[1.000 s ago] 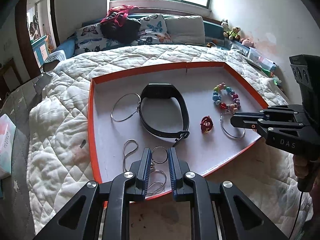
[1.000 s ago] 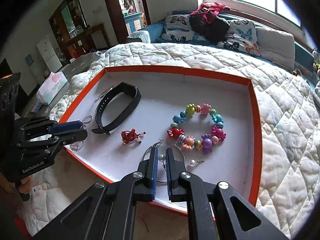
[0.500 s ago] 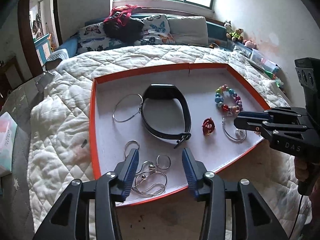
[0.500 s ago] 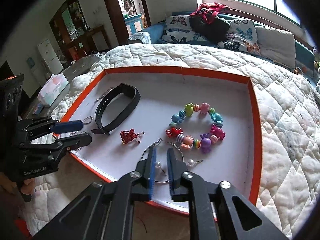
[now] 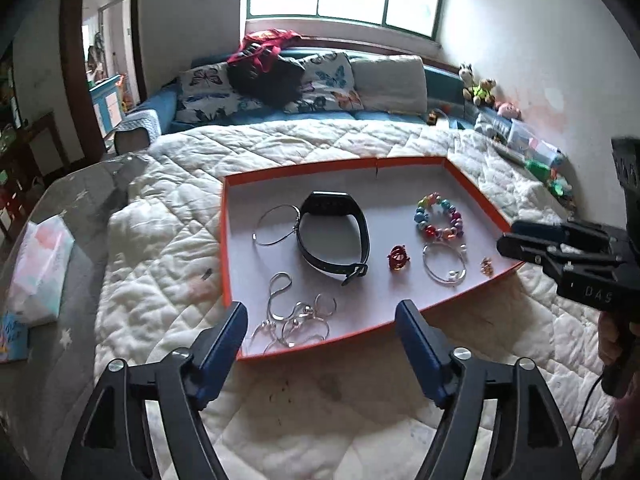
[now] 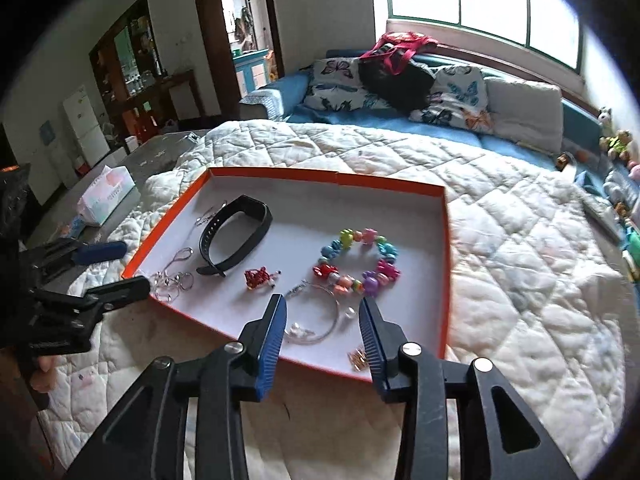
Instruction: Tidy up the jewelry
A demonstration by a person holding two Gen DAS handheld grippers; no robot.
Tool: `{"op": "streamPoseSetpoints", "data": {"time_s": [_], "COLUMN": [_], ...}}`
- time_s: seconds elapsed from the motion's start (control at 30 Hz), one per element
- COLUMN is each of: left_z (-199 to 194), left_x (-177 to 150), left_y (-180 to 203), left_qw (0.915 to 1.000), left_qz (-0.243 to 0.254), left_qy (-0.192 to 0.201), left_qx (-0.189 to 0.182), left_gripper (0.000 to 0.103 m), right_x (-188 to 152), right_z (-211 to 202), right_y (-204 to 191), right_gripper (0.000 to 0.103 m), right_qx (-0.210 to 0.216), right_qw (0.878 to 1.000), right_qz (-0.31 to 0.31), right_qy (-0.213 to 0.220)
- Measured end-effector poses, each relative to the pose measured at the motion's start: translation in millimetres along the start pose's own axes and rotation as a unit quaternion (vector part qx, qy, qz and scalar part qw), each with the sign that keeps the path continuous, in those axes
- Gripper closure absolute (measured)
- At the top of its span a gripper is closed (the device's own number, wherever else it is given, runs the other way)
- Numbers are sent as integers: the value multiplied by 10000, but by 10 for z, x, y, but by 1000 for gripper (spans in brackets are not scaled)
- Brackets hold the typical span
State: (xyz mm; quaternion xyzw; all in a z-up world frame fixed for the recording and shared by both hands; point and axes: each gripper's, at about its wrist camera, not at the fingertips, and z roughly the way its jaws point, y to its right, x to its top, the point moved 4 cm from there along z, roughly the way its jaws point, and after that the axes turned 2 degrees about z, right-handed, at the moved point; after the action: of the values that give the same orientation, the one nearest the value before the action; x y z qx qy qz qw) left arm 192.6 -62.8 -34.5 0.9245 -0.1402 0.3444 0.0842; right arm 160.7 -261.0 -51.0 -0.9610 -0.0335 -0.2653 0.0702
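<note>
An orange-rimmed tray (image 5: 222, 240) (image 6: 445, 264) lies on a white quilt and holds jewelry. In it lie a black band (image 5: 335, 236) (image 6: 234, 240), a colourful bead bracelet (image 5: 439, 218) (image 6: 358, 262), a red charm (image 5: 398, 257) (image 6: 258, 278), a silver hoop with pearls (image 5: 444, 266) (image 6: 314, 316), a small gold piece (image 5: 486, 266) (image 6: 358, 358), a thin wire bangle (image 5: 276, 231) and a heap of silver rings and chain (image 5: 296, 320) (image 6: 172, 280). My left gripper (image 5: 321, 322) is open and empty at the near edge, above the silver heap. My right gripper (image 6: 322, 316) is open and empty over the silver hoop.
A tissue pack (image 5: 38, 276) (image 6: 106, 194) lies on a grey surface to the left. Pillows and a dark bag (image 5: 264, 80) line the sofa behind. Toys and clutter (image 5: 528, 148) sit along the right wall.
Both grippers have opened and pulled back and up from the tray. The silver rings and chain now lie free in the near corner; the silver hoop lies free too.
</note>
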Motion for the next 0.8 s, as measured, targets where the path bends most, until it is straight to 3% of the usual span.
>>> {"op": "streamPoseSetpoints", "data": {"time_s": [0.07,0.3,0.53,0.8], "left_z": [-113,-428,-756,-1029], "left_x": [-44,-288,-515,-694], "left_y": [-4,64,129,200], "left_qw": [10000,9997,9990,9984], "left_qz": [-62,-19,-33,-26], "left_qy": [64,103,212,286], "left_qx": [27,234,397,485], "left_gripper": [13,1,0,0], "right_x": [-45,-248,-461,-672], "right_z": [-69,-286,-495,-622], "right_y": [-11,-142,-347,-457], "right_gripper": [57,53,45,44], "right_qx": [-56,-116,-351,-465], "right_qw": [10000,9999,9994,9984], "right_qz": [33,106,58,316], "right_qy": [9,-40,-32,-42]}}
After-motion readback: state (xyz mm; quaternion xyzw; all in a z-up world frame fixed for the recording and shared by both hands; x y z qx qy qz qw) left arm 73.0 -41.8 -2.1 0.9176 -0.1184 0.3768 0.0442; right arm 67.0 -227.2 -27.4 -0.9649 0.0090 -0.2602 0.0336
